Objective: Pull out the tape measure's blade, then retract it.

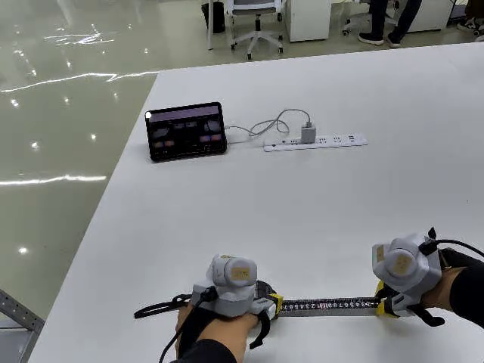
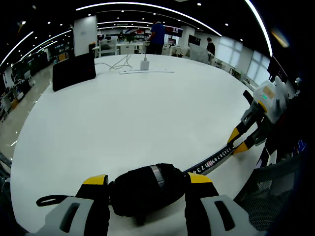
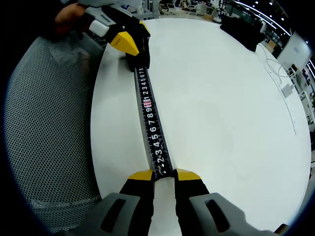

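Between left fingers case, right fingers blade

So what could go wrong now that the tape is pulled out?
If the right gripper lets the blade tip slip, the blade could whip back into the tape measure case held by the left gripper. Both sit near the front edge of the table, so a dropped case could fall off.
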Demonstrator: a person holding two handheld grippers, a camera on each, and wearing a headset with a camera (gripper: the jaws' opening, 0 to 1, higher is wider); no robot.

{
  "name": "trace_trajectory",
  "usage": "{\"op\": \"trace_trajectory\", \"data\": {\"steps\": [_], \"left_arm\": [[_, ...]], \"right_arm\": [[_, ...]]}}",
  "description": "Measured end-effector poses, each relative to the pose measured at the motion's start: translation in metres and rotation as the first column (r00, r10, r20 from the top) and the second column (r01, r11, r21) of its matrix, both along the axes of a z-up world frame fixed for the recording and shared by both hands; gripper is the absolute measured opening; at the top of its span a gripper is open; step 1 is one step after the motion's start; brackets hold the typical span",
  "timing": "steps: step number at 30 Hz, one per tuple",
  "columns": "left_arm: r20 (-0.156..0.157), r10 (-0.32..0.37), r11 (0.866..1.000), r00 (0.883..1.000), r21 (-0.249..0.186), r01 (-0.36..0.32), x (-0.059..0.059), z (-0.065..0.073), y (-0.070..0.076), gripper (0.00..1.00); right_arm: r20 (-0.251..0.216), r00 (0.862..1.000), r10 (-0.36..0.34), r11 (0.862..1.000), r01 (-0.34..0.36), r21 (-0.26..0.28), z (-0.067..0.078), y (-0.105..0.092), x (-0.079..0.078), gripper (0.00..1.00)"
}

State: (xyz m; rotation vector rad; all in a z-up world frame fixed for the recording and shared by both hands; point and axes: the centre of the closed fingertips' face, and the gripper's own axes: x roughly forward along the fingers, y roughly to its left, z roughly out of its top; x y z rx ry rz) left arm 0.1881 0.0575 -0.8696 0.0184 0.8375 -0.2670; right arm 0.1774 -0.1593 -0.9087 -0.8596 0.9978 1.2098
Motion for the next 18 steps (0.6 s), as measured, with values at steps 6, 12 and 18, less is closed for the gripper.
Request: {"op": "trace_trajectory", "data": {"steps": [6,12,18], "left_arm": [[0.000,0.000,1.000,1.000,0.001,0.000,0.0000,0.0002,0.0000,0.58],[0.001,0.000,1.000,1.000,0.001,0.000,0.0001,0.0002,-0.0001,0.58],[0.001,0.000,1.000,1.000,0.001,0.000,-0.0002,0.0005,-0.0002,0.58]], "right_arm": [[-0.001,1.000,-0.003,1.000,0.003,0.003,0.0003,0.0031,0.0003,0.11],[0.001,1.000,-0.003,1.000,0.003,0.008,0.0006,0.0058,0.0008,0.11],[0.001,1.000,-0.006,1.000,0.006,0.014,0.0007,0.0083,0.0010,0.11]]}}
